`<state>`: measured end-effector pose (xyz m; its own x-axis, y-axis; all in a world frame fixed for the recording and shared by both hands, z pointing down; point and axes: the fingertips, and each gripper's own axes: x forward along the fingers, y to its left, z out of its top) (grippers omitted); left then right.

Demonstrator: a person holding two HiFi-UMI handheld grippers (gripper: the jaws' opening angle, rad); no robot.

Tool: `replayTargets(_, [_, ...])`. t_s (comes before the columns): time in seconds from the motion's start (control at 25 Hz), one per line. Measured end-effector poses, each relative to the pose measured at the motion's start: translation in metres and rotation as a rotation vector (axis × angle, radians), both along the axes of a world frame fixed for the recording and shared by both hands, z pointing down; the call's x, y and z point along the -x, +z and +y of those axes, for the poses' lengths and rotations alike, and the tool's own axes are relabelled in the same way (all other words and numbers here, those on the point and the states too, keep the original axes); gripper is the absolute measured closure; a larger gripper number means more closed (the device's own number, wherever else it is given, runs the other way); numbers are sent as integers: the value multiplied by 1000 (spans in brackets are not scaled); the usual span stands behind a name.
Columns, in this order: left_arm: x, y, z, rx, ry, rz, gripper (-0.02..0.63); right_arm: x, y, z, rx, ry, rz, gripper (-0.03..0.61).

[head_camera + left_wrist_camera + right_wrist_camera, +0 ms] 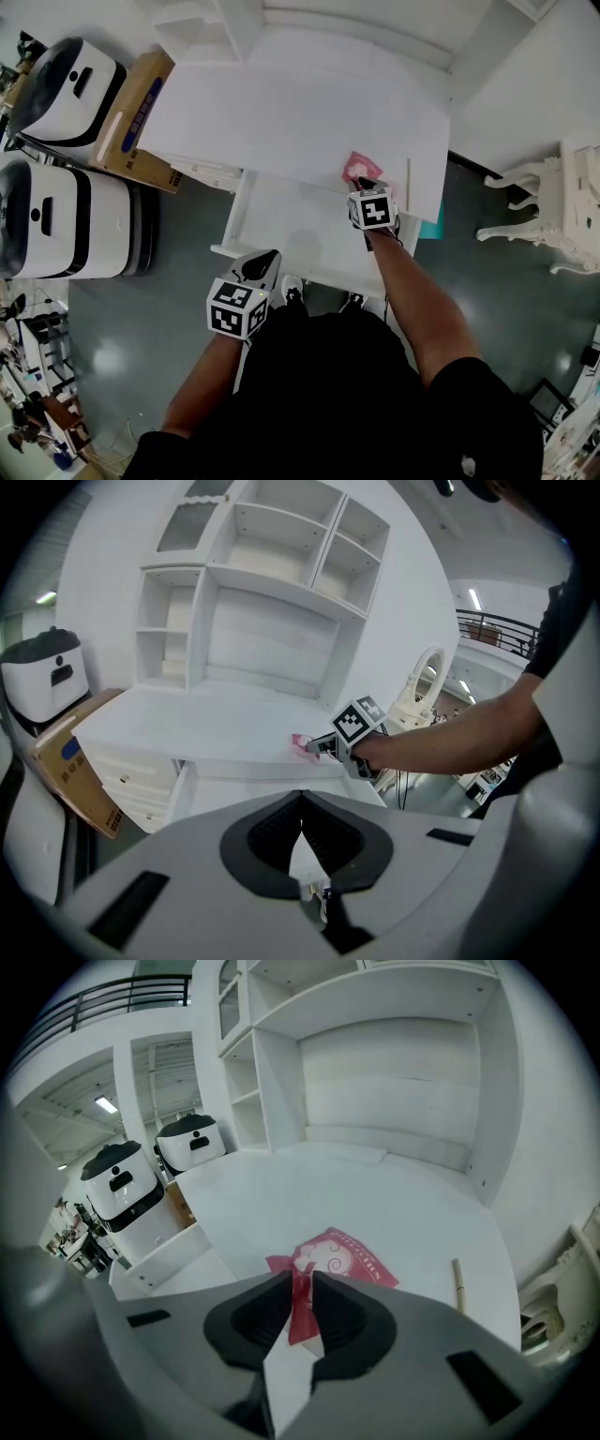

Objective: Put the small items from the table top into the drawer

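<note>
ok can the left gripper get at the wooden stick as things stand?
Probably not directly. The left gripper hangs at the front of the open drawer, and the right gripper, shut on the pink packet, with its forearm, lies between it and the wooden stick.

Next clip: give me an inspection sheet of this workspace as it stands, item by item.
Surface: white desk top, mostly bare; drawer beneath it open, nothing seen inside.
Job's things: pink packet near the desk top's front edge; thin wooden stick lying to its right.
Clutter: nothing seen.
Claws: right claw shut on the pink packet's edge; left claw shut, holding nothing, held low in front of the drawer.
Cables: nothing seen on the desk.
Surroundings: cardboard box and two white machines left of the desk; white carved furniture to the right.
</note>
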<state>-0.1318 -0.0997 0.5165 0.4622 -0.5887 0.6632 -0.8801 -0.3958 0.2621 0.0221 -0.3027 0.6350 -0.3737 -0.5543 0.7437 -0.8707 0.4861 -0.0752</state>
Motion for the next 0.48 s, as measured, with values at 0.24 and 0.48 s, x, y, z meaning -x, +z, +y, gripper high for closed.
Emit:
replayTargets(0.24, [6, 3, -1, 1, -5, 8, 604, -2, -1, -1, -16, 14, 19, 540])
replayTargets(0.48, [4, 2, -7, -6, 17, 16, 604, -5, -12, 1, -40, 8, -2, 548])
